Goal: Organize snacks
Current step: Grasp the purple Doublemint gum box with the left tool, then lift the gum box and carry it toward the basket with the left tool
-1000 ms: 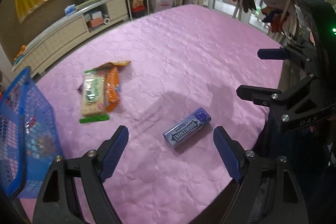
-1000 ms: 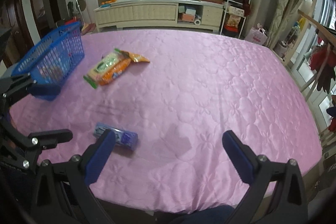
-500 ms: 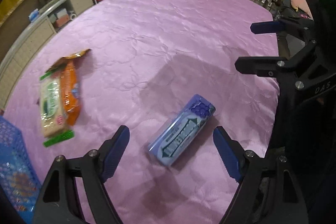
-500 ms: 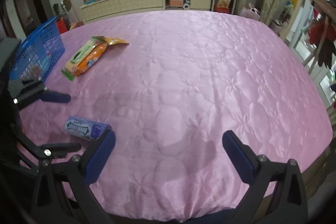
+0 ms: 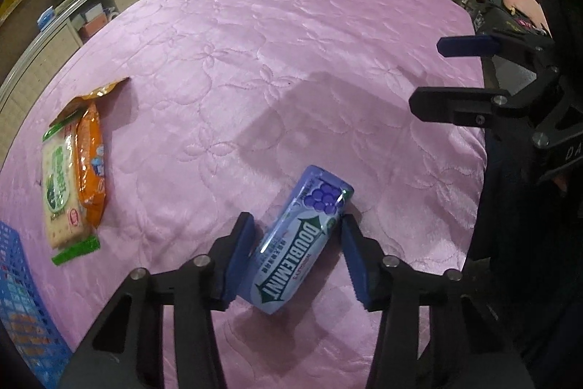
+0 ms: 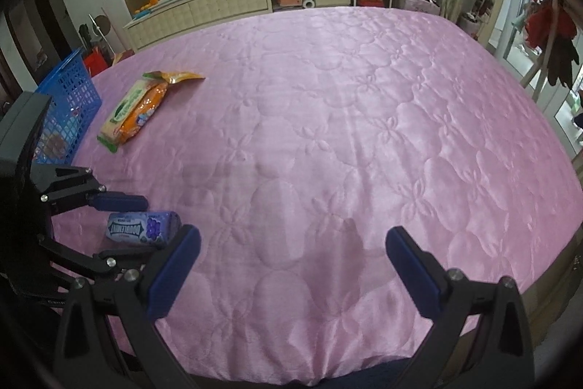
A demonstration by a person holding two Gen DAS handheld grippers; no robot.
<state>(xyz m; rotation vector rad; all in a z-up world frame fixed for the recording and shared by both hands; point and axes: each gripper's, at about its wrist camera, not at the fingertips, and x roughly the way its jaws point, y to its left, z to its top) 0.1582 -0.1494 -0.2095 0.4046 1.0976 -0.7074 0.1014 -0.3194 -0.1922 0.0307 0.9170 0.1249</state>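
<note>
A purple Doublemint gum pack (image 5: 302, 239) lies on the pink quilted table, between the fingers of my left gripper (image 5: 297, 252). The jaws stand close on both sides of it, and the pack still rests on the cloth. The pack also shows in the right wrist view (image 6: 143, 228) with the left gripper (image 6: 120, 225) around it. My right gripper (image 6: 291, 265) is open and empty over the table's near edge. A green cracker pack (image 5: 60, 185) and an orange snack pack (image 5: 91, 166) lie side by side at the left. A blue basket (image 6: 71, 97) stands at the table's left edge.
The pink quilted cloth (image 6: 346, 119) covers the whole table. The right gripper's arm (image 5: 510, 97) reaches in at the right of the left wrist view. A low cabinet (image 6: 226, 6) and shelves stand behind the table.
My left gripper has come down over the gum pack and its jaws have narrowed around it. The right gripper has stayed open and shifted slightly.
</note>
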